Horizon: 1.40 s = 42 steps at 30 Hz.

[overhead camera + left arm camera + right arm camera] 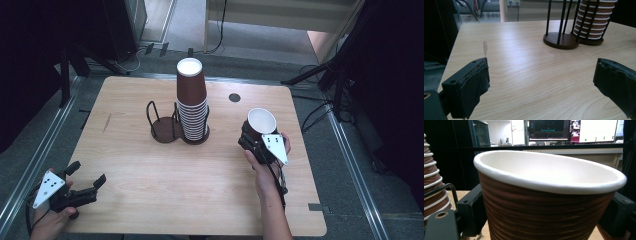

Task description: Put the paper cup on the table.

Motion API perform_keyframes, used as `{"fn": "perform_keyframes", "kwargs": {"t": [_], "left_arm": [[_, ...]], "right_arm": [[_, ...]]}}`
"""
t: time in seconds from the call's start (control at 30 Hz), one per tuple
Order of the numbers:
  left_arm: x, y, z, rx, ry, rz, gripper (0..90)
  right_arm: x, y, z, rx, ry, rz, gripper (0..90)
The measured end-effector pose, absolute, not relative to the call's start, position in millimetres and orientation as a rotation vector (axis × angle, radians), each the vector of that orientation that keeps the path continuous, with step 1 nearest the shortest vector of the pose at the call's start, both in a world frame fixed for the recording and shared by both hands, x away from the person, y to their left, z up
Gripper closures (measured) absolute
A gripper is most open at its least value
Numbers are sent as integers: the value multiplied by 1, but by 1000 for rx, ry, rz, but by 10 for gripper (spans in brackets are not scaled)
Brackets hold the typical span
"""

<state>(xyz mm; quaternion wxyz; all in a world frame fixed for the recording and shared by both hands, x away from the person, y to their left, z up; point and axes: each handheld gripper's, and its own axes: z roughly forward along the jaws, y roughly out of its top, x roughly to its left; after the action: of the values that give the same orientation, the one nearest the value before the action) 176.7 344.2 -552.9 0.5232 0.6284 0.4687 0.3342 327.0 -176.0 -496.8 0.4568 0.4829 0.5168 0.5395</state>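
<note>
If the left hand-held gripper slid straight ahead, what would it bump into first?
Probably the empty side of the cup holder. The left hand-held gripper is open and points across bare table toward it, with the stack of cups just beyond. Depth is hard to judge.

Table [150, 170] front bare; cup stack [192, 102] and rack [163, 122] block centre back.

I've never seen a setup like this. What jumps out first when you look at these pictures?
The tall stack of brown paper cups, turned upside down in a black wire holder at the middle of the wooden table, beside an empty holder. Then the right gripper, clamping a single cup mouth-up toward the table's right. The left gripper sits open at the near-left corner.
</note>
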Motion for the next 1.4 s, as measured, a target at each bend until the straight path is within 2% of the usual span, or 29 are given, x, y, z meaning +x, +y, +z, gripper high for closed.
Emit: {"fn": "perform_keyframes", "kwargs": {"t": [0.23,0.3,0.6,1.4], "left_arm": [[178,342,-553,1510,1142,810,16],[178,341,-553,1508,1150,823,48],[178,340,-553,1511,1147,840,49],[178,339,-553,1505,1143,820,49]], "right_arm": [[337,-183,-502,1216,1283,1311,119],[341,-184,-502,1213,1285,1301,119],[359,-186,-499,1213,1287,1266,118],[391,-200,-526,1309,1289,1119,110]]}}
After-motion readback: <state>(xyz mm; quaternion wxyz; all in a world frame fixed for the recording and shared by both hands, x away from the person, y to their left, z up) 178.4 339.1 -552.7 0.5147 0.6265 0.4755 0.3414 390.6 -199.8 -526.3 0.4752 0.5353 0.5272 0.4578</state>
